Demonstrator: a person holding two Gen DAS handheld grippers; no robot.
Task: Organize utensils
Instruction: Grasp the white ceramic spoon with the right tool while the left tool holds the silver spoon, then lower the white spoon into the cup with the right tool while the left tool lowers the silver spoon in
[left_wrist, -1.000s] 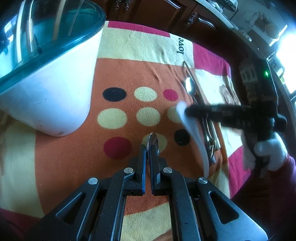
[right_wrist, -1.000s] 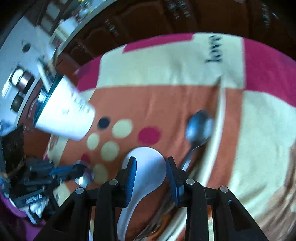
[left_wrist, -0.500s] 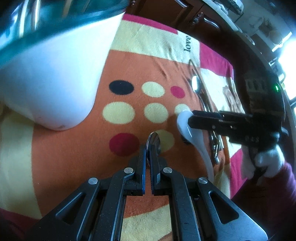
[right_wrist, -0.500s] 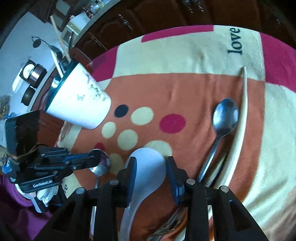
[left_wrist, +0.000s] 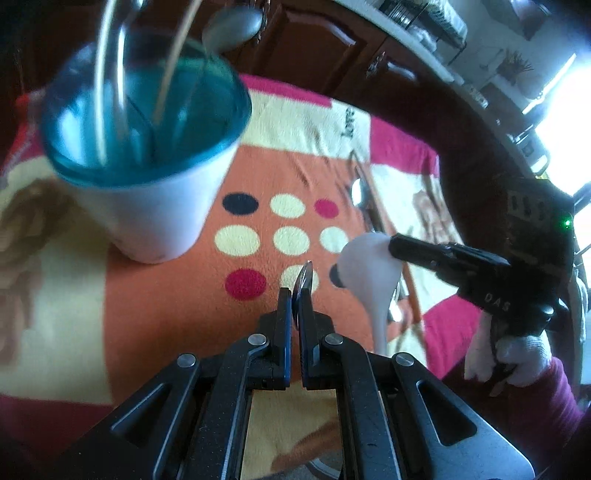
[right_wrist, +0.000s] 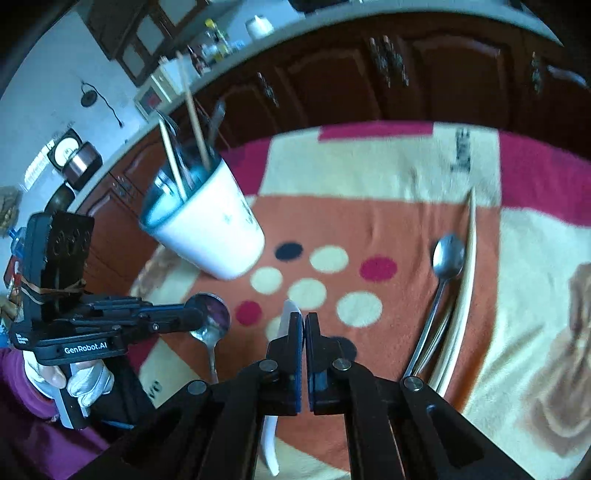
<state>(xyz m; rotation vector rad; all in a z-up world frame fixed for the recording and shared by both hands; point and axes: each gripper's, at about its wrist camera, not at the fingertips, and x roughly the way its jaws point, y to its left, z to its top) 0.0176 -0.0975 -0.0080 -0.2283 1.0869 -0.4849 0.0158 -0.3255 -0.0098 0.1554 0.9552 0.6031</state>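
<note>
Since both are bound for the cup (left_wrist: 147, 184) at far left, the left gripper (left_wrist: 294, 295) clamps a metal spoon (right_wrist: 210, 319) and the right gripper (right_wrist: 304, 325) pinches a white spoon (left_wrist: 369, 273).

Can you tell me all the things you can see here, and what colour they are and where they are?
cup: one, white outside, teal inside, on the blanket, holding utensils
blanket: one, orange, cream, pink, dotted, under everything
metal spoon: one, silver, in left gripper
white spoon: one, white, in right gripper
spoon on blanket: one, silver, lying at right
chopstick: one, pale, beside that spoon
left gripper: black, shut
right gripper: black, shut
</note>
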